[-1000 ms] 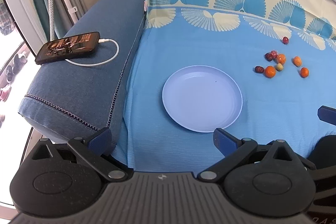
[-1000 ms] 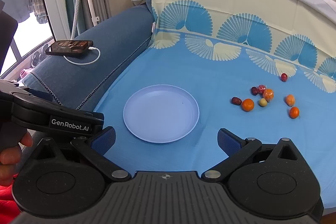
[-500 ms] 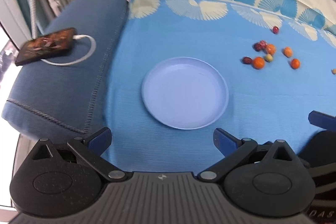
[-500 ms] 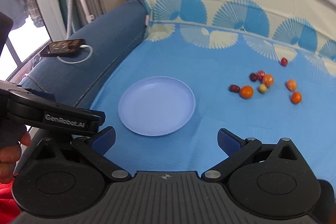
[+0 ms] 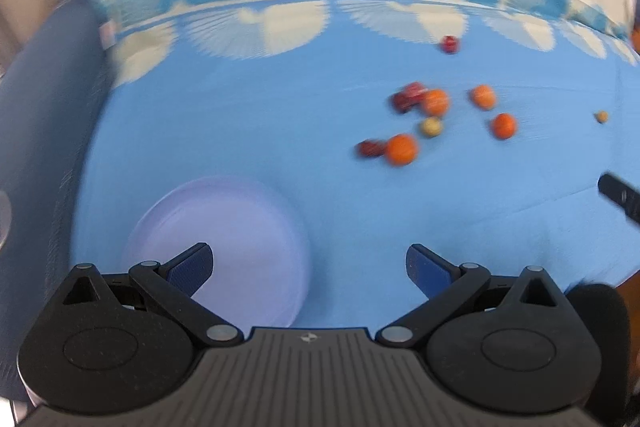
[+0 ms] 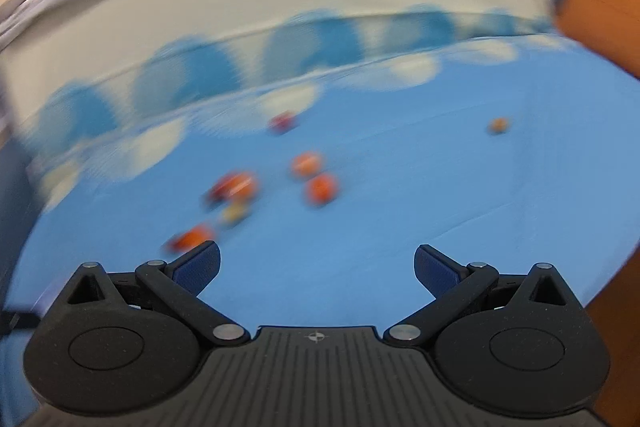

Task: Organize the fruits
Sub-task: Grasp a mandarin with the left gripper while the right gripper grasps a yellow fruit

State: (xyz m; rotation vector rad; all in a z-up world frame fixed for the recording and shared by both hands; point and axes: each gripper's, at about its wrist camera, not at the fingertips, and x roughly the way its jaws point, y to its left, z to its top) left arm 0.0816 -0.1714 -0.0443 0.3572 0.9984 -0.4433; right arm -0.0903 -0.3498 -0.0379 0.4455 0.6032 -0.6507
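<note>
Two grippers: left gripper (image 5: pixel 309 263) and right gripper (image 6: pixel 316 263), jaws wide, holding nothing.
Fruits: small orange and red fruits (image 5: pixel 402 149) scattered on blue sheet (image 5: pixel 240 115), far right of plate.
Plate: pale plate (image 5: pixel 248 227), near left, bare.
Focus: both views blurred.

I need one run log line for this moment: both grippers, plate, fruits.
left gripper: open, empty | right gripper: open, empty | plate: no fruit visible | fruits: scattered on blue cloth
</note>
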